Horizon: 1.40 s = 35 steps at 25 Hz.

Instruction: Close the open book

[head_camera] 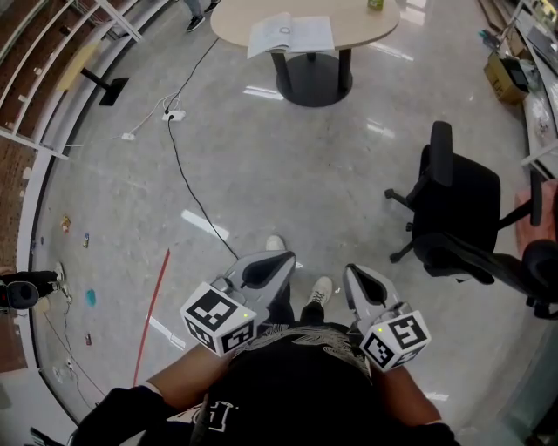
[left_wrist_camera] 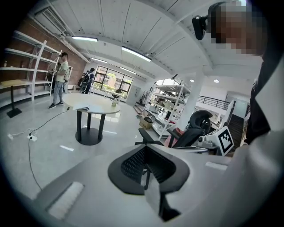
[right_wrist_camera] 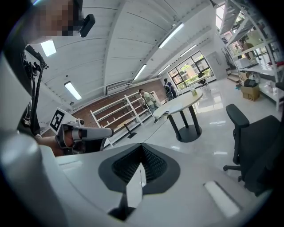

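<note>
Held low against a person's body, the left gripper (head_camera: 272, 264) and the right gripper (head_camera: 359, 279) had their jaws pressed together on nothing, while the book (head_camera: 290, 35) lay open on a round table (head_camera: 370, 24) well ahead of them, beyond an office chair (head_camera: 453, 209) to the right gripper's right.

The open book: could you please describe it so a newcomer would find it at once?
Across the floor stands a beige table on a dark pedestal. The book lies near its front edge, white pages spread flat, unlike the small green object farther back.
</note>
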Available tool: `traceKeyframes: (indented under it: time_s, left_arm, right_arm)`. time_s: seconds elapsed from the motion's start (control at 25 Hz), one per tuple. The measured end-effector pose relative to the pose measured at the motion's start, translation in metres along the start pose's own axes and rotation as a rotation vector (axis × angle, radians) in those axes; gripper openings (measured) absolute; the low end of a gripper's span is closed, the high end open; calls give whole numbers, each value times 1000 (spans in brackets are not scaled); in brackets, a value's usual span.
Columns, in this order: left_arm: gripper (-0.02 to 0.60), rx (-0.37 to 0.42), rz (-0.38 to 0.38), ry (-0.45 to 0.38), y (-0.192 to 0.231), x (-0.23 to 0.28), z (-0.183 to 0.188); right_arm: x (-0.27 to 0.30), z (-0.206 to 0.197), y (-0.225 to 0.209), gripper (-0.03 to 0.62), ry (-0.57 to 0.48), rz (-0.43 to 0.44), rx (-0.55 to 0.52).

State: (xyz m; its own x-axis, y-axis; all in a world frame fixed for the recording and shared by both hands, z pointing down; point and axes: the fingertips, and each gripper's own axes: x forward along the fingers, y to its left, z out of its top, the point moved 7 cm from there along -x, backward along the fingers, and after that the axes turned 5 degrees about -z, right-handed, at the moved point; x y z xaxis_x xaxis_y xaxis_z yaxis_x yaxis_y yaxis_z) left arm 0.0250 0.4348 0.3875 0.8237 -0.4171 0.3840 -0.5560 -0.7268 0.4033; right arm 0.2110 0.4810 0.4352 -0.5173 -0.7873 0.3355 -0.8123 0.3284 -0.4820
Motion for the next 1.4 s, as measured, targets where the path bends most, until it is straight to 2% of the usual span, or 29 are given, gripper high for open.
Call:
traceKeyframes:
  time_s: [0.36, 0.56, 0.72, 0.96, 1.4]
  left_arm:
    - [5, 16, -35, -24, 24, 15, 22]
    - [5, 5, -16, -44, 56, 8, 33]
    - [5, -23, 12, -73, 96, -3, 47]
    - [5, -65, 8, -107, 165, -16, 71]
    - [5, -102, 12, -177, 314, -53, 122]
  right_arm:
    - [23, 23, -2, 8, -11, -11, -55]
    - [56, 30, 1, 8, 26, -8, -65]
    - [93, 42, 9, 8, 52, -3, -78]
    - [164, 66, 29, 8, 100, -2, -124]
    - [300, 112, 80, 8, 152, -19, -199]
